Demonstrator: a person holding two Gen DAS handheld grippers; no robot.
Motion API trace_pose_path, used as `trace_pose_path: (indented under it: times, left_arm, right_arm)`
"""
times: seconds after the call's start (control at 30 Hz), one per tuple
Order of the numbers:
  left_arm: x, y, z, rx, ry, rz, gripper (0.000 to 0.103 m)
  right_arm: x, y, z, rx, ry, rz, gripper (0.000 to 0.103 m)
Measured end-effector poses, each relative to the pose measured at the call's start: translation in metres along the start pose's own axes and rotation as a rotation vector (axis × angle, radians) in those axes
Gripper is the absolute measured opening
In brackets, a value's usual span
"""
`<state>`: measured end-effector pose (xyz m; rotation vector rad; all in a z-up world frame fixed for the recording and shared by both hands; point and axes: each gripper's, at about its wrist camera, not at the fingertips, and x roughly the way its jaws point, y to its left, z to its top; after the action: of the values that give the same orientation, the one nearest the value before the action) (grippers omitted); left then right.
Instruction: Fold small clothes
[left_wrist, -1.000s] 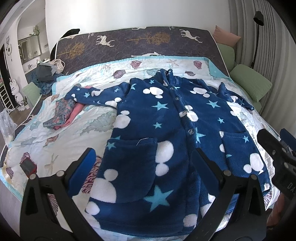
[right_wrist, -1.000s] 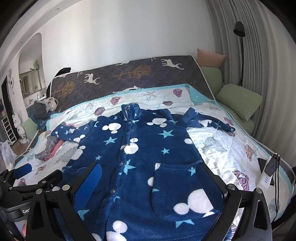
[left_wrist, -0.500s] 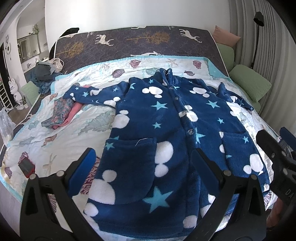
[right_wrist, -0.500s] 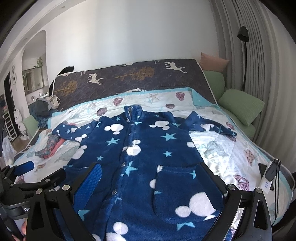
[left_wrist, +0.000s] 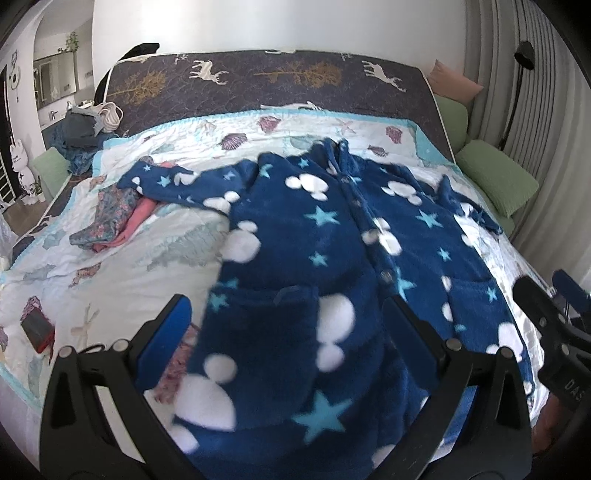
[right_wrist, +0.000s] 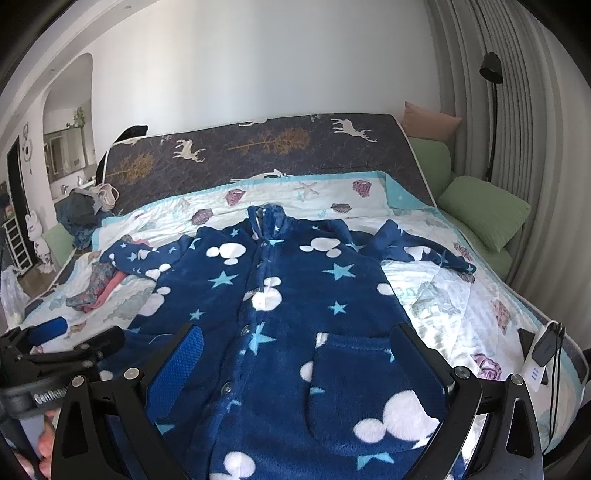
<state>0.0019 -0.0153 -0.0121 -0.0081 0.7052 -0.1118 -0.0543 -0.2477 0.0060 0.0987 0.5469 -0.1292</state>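
Both claws are hanging spread and empty. Left wrist view: the left gripper (left_wrist: 284, 325) is hovering over the robe (left_wrist: 332, 258), lying flat near the bed's (left_wrist: 110, 288) front edge; it should pinch the hem corner squarely. Right wrist view: the right gripper (right_wrist: 295, 354) is hovering over the pocket (right_wrist: 369, 380); I judge matching grips will be keeping the fold even.

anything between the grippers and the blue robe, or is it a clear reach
Nothing visible blocks either one. The left gripper and right gripper hang open right over the hem end of the blue robe. The floral clothes pile lies off beside its sleeve.
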Motion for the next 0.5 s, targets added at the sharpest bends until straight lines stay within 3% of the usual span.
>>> trace_pose_path:
  times: [0.13, 0.23, 0.37, 0.5]
  left_arm:
    - [0.014, 0.044, 0.024, -0.087, -0.03, 0.063, 0.103]
    - [0.034, 0.086, 0.039, -0.171, -0.033, 0.083, 0.103]
    - [0.079, 0.143, 0.058, -0.268, 0.029, 0.114, 0.103]
    - [0.131, 0.194, 0.074, -0.386, 0.061, 0.121, 0.103]
  right_arm:
    - [0.01, 0.001, 0.006, -0.02, -0.015, -0.014, 0.1]
    - [0.017, 0.003, 0.011, -0.052, -0.028, -0.014, 0.084]
    - [0.038, 0.002, 0.027, -0.08, 0.013, 0.044, 0.06]
    - [0.056, 0.0, 0.046, -0.076, 0.014, 0.079, 0.056]
